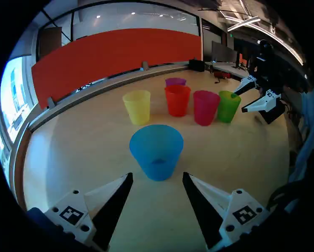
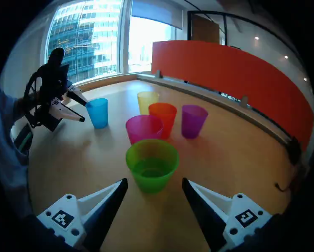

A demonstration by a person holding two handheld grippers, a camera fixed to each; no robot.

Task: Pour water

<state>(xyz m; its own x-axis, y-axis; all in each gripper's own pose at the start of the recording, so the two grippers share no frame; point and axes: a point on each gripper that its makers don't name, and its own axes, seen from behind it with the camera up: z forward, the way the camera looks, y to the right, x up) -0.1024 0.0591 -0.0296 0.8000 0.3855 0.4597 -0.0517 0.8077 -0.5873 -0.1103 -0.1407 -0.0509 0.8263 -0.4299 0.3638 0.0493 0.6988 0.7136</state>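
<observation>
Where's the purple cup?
In the right gripper view, the purple cup stands just right of the orange cup, toward the red partition.

In the left gripper view, the orange cup (image 1: pixel 177 100) is hiding most of the purple cup (image 1: pixel 175 80) behind it, and only the purple rim is showing. The pink cup (image 1: pixel 205 107) is covering the green cup (image 1: pixel 230 107)'s left side. The lower edge is cutting off my left gripper (image 1: pixel 157 174)'s finger bases. In the right gripper view, pink is overlapping orange, which is hiding the yellow cup (image 2: pixel 146 99)'s foot. Far left, the left gripper's tips are sitting just beside the blue cup (image 2: pixel 98 112); I'm not managing to tell whether they're touching.
</observation>
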